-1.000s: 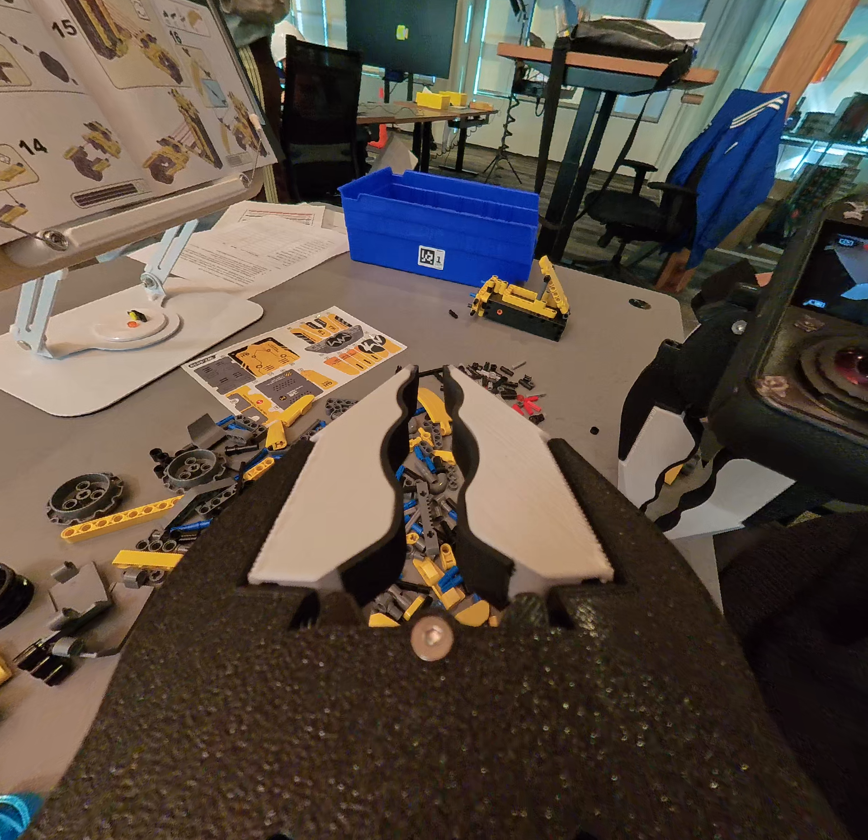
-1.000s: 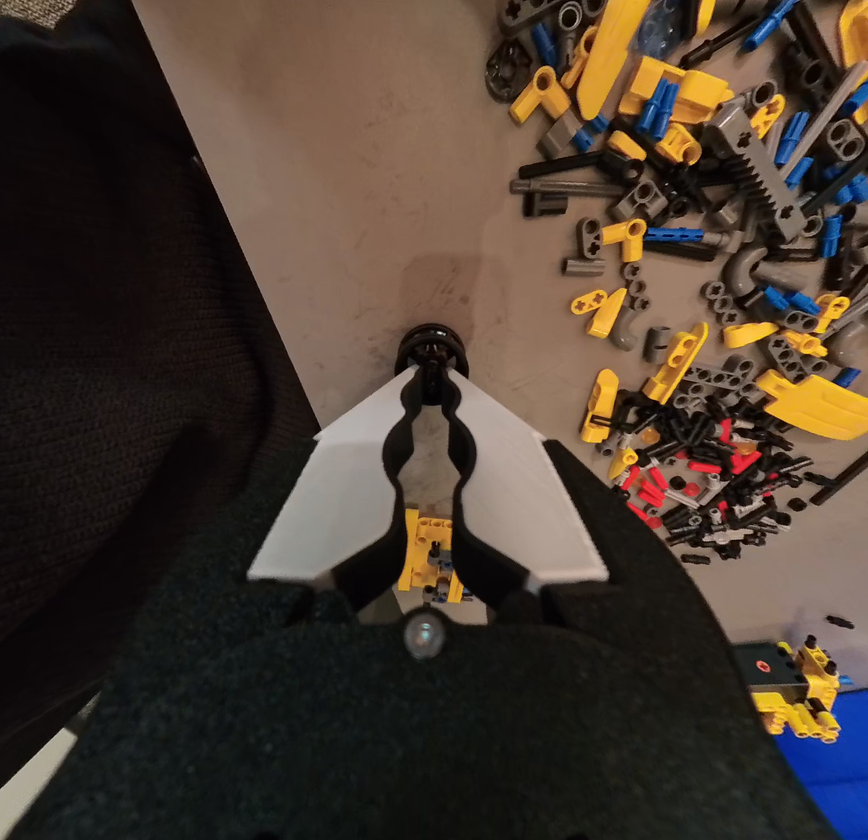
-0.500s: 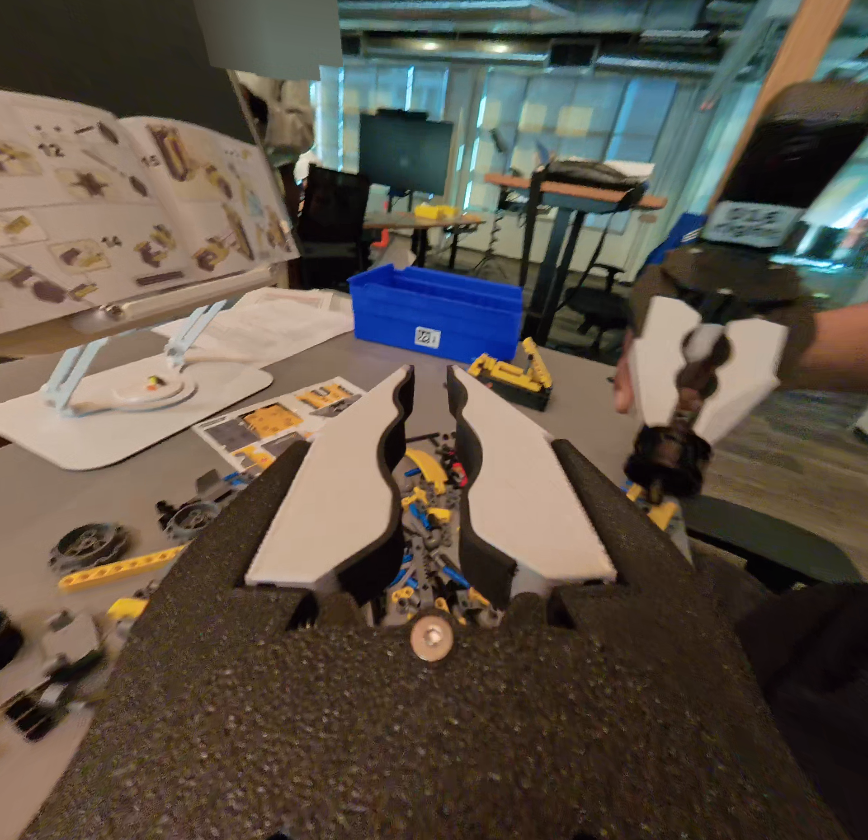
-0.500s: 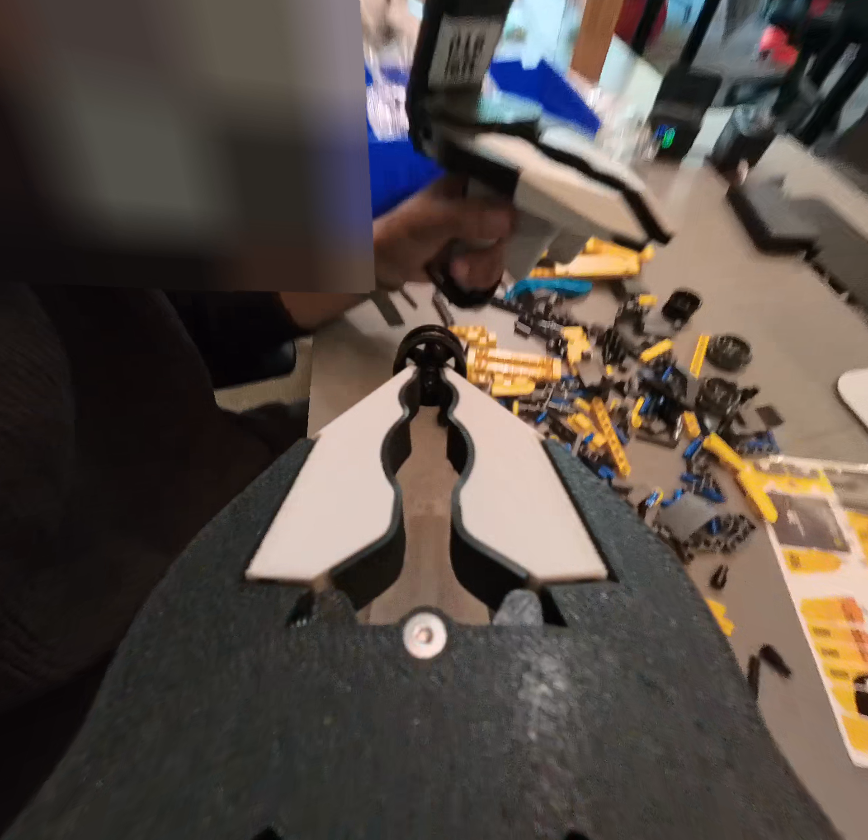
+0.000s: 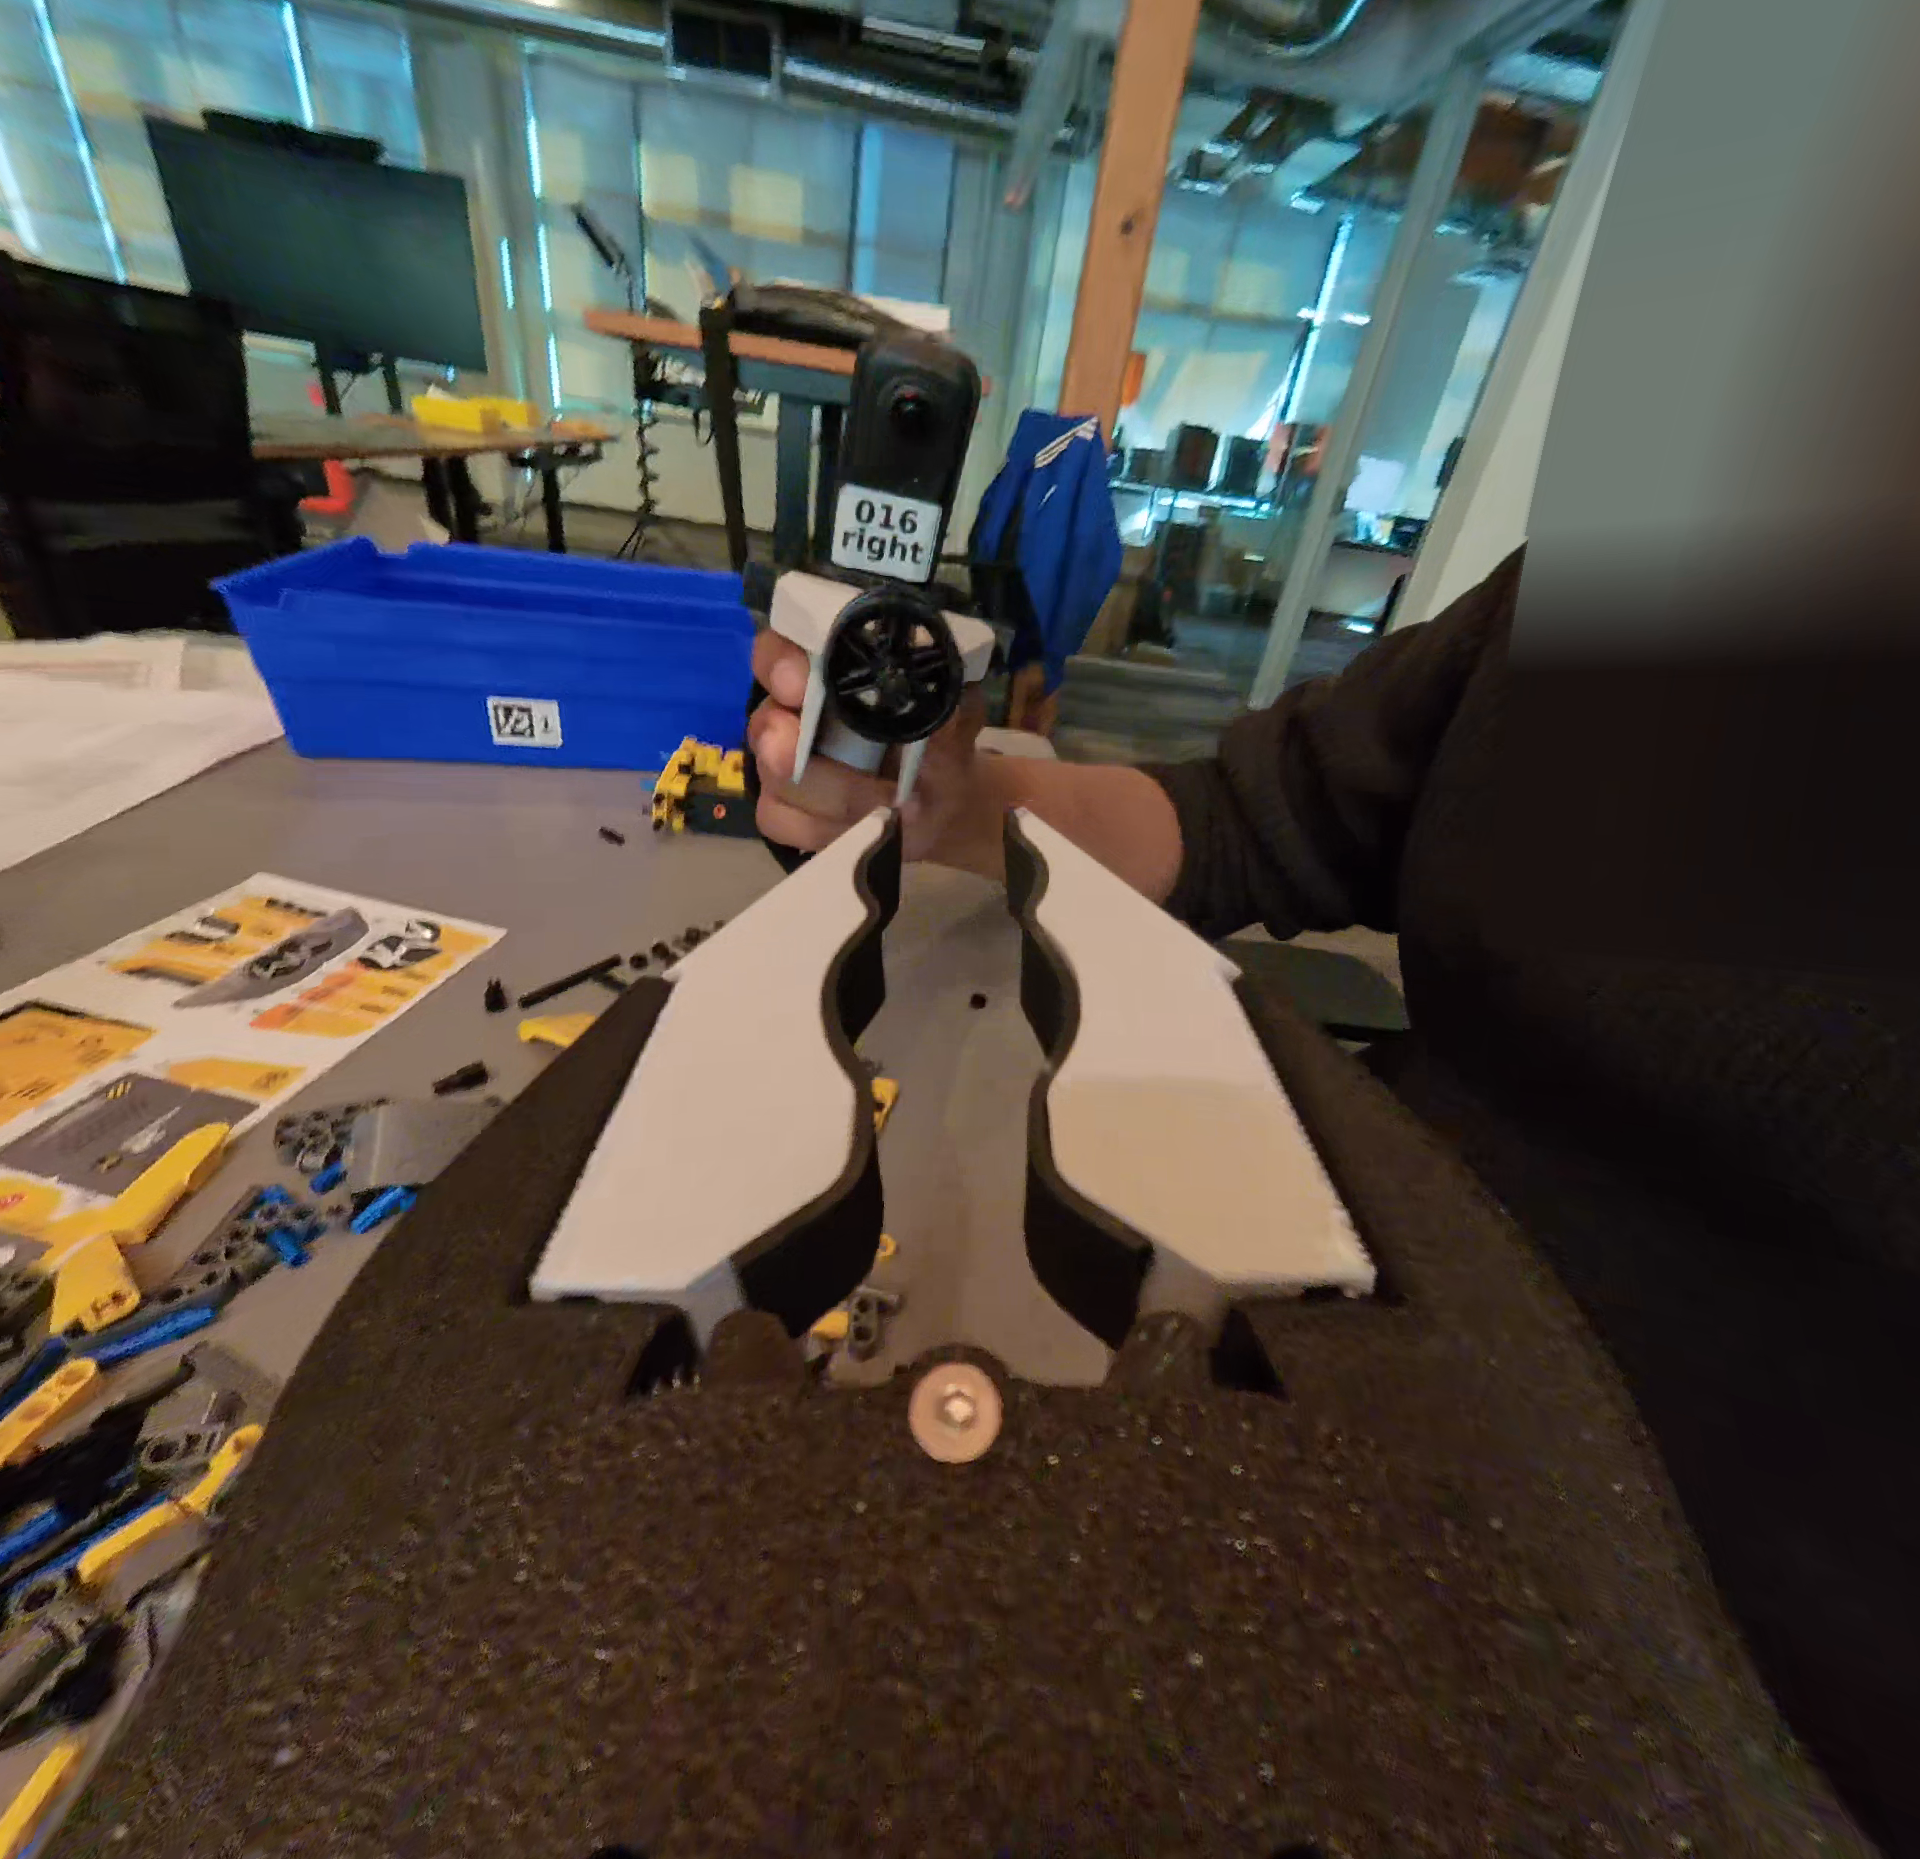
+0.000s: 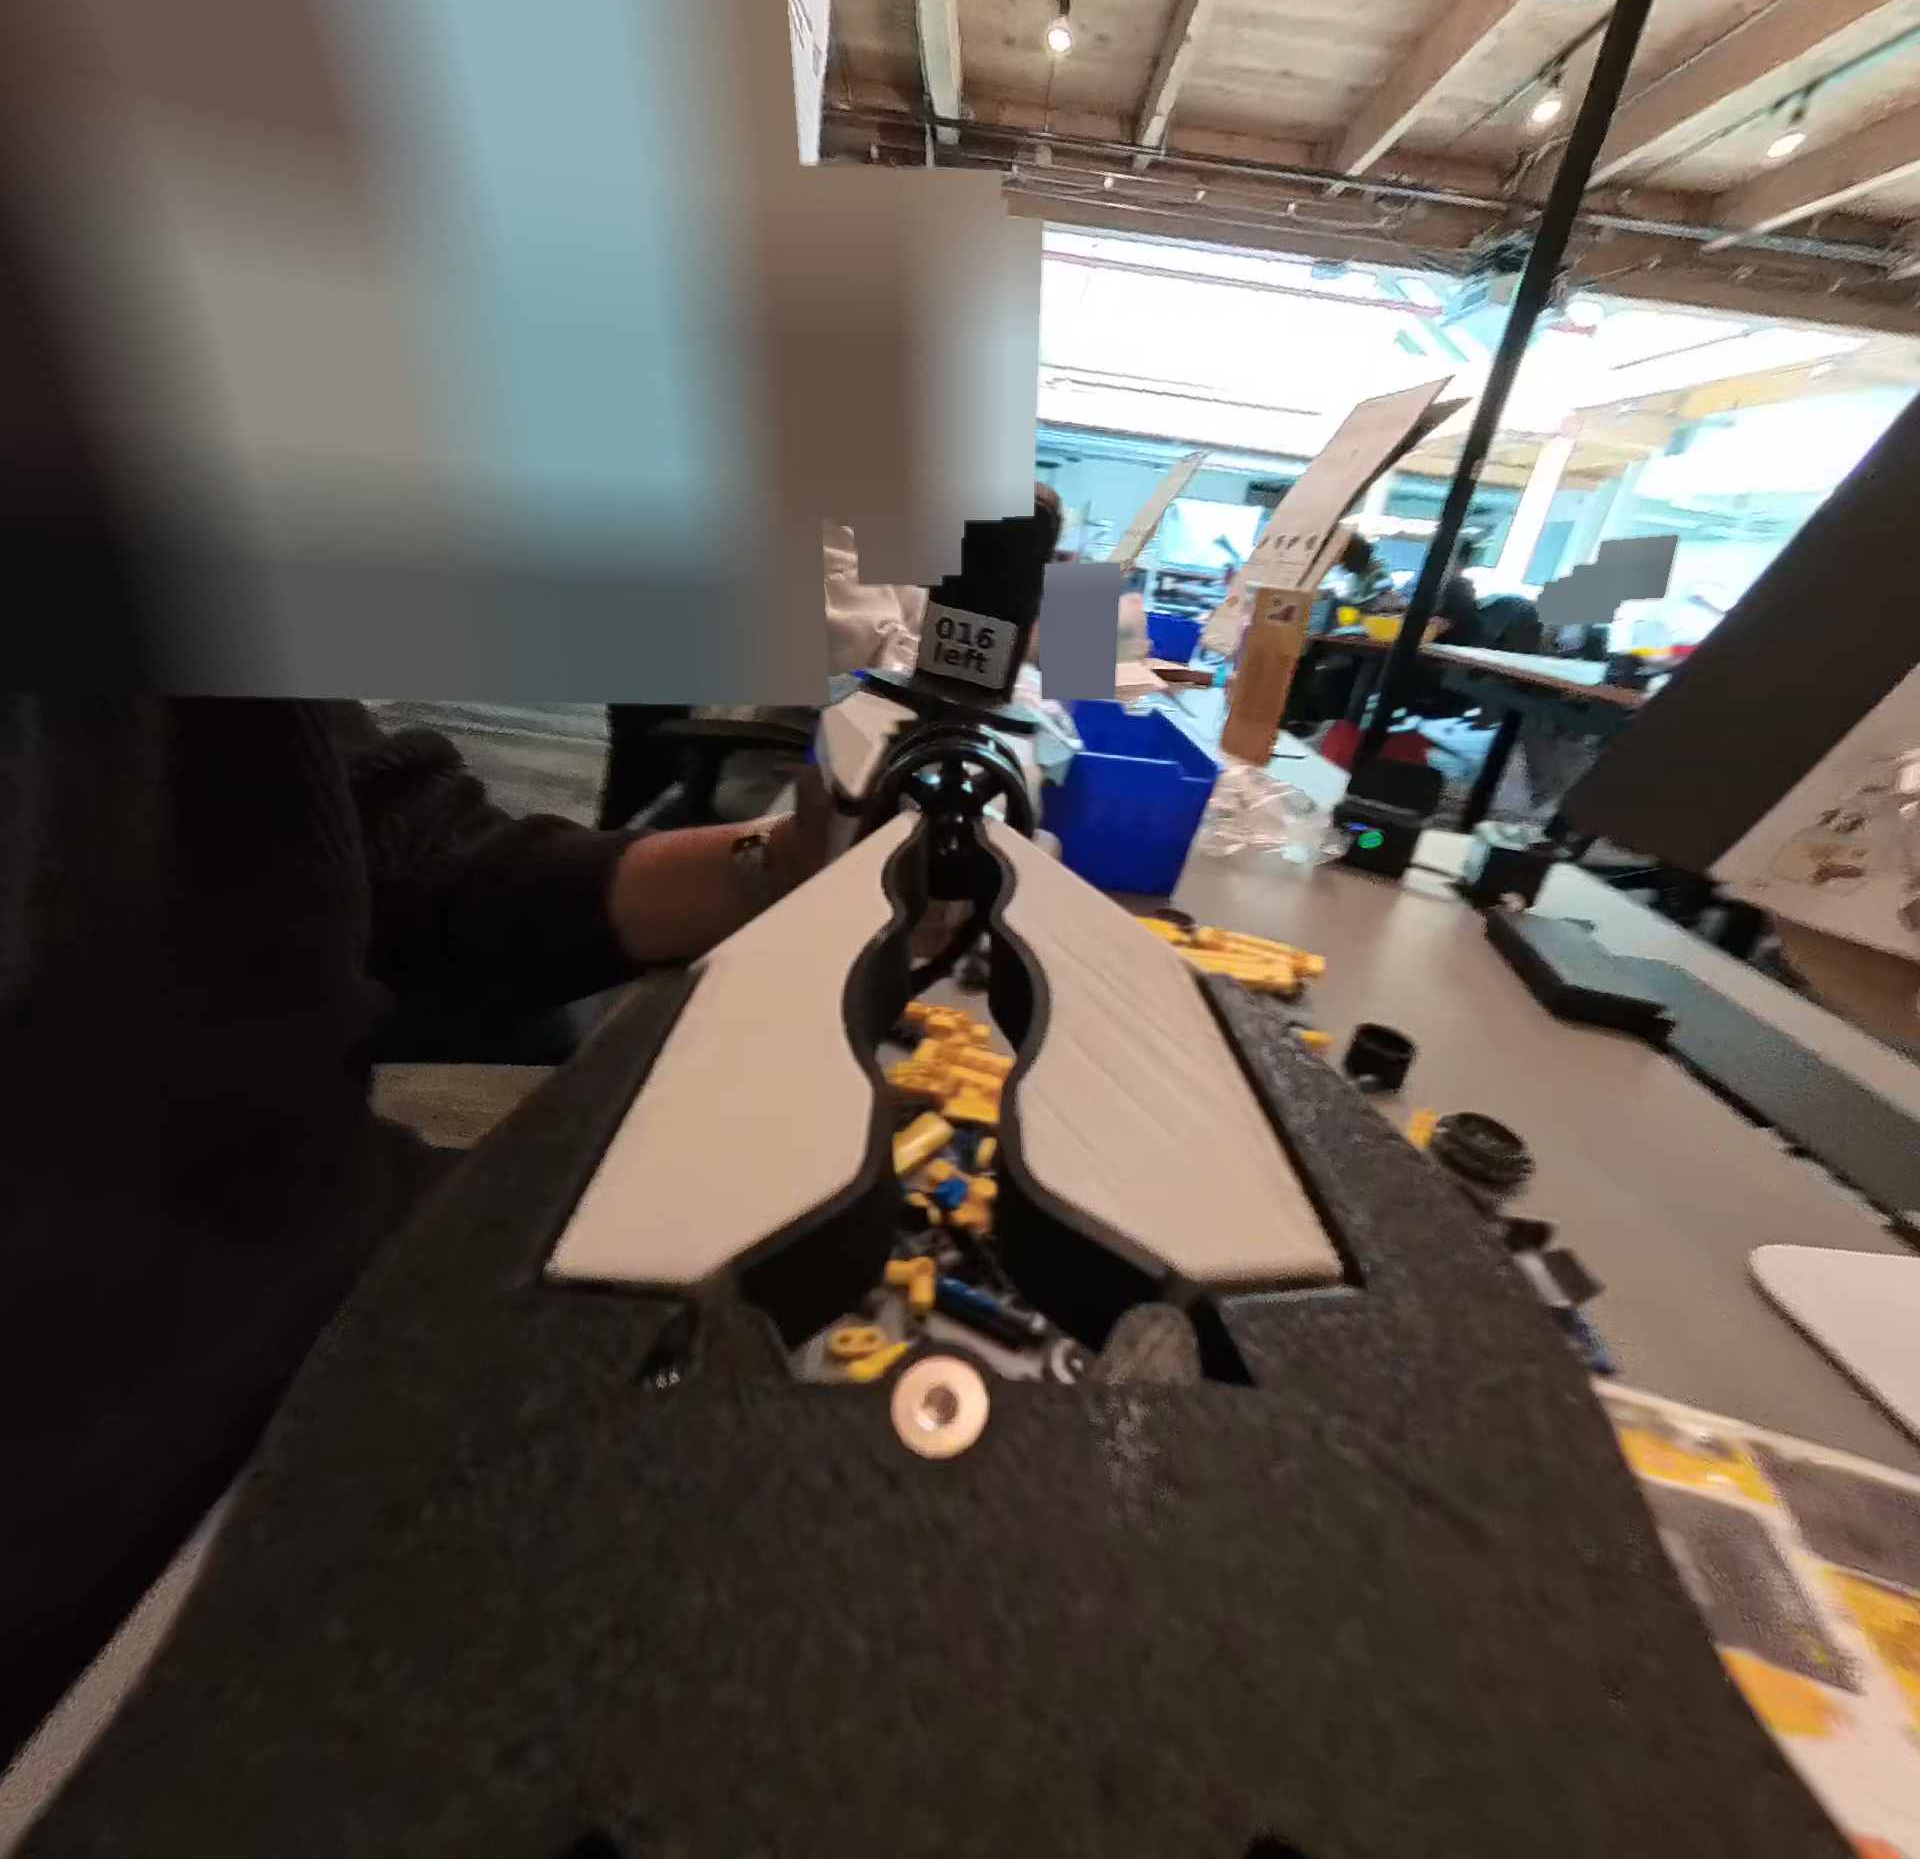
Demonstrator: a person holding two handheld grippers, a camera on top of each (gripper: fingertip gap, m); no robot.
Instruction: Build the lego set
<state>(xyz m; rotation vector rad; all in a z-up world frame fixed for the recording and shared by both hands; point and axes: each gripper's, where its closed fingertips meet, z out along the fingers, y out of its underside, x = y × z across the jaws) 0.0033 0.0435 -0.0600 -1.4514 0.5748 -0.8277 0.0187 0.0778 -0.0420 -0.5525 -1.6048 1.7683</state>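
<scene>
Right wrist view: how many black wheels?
3. One wheel gripped in the right tool; second wheel and third wheel on the table to its right. Others may be hidden.

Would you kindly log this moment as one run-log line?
left gripper: open, empty, above table | right gripper: shut on black wheel, raised facing left gripper | loose parts on table

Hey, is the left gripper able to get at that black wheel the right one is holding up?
Probably yes. The left gripper is open and empty, pointed at the black wheel, which the right gripper holds up facing it. Only open air lies between them, above the table.
</scene>
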